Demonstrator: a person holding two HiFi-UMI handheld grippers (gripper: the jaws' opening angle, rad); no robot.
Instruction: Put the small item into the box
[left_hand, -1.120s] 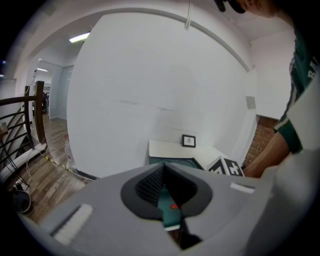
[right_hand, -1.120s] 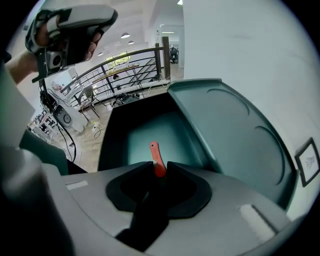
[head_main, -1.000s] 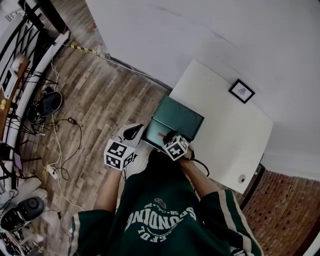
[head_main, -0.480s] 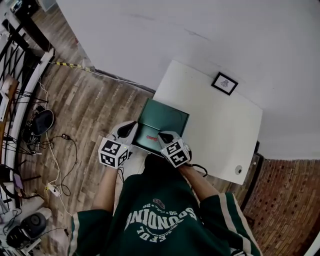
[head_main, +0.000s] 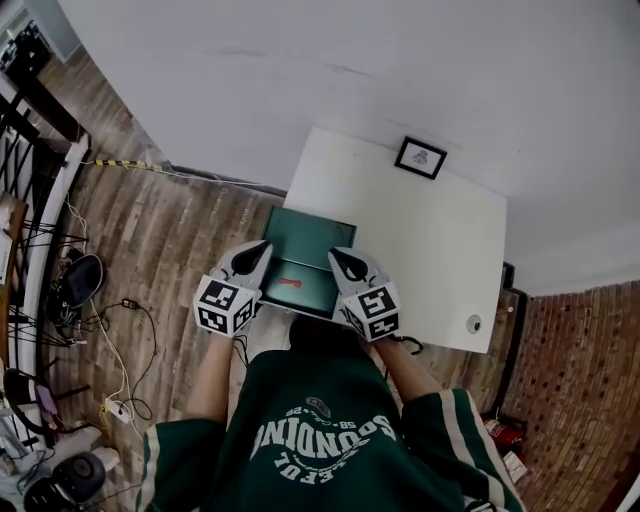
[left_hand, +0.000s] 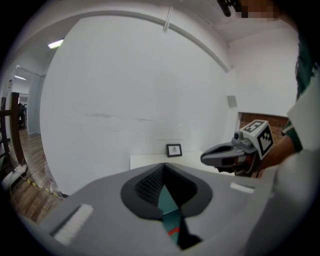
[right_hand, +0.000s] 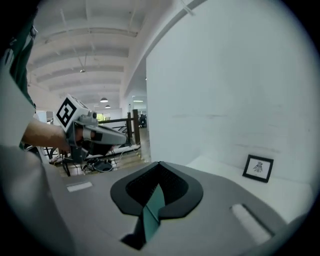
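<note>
An open dark green box (head_main: 318, 240) sits on the left end of a white table (head_main: 420, 235). A small red item (head_main: 291, 284) lies inside it near the front; it also shows as a red speck (left_hand: 173, 231) through the left gripper's closed jaws. My left gripper (head_main: 256, 250) hovers at the box's near left corner, shut and empty. My right gripper (head_main: 338, 256) hovers at the near right corner, also shut with nothing in it. In the left gripper view the right gripper (left_hand: 232, 155) hangs to the right. In the right gripper view the left gripper (right_hand: 95, 135) hangs to the left.
A small framed picture (head_main: 420, 158) stands at the table's far edge against the white wall. Cables and gear (head_main: 85, 290) lie on the wooden floor to the left. A brick wall (head_main: 570, 400) rises on the right.
The right gripper has drawn back from over the box to its near right corner. The red item now lies alone in the box. The left gripper stays beside the box.
</note>
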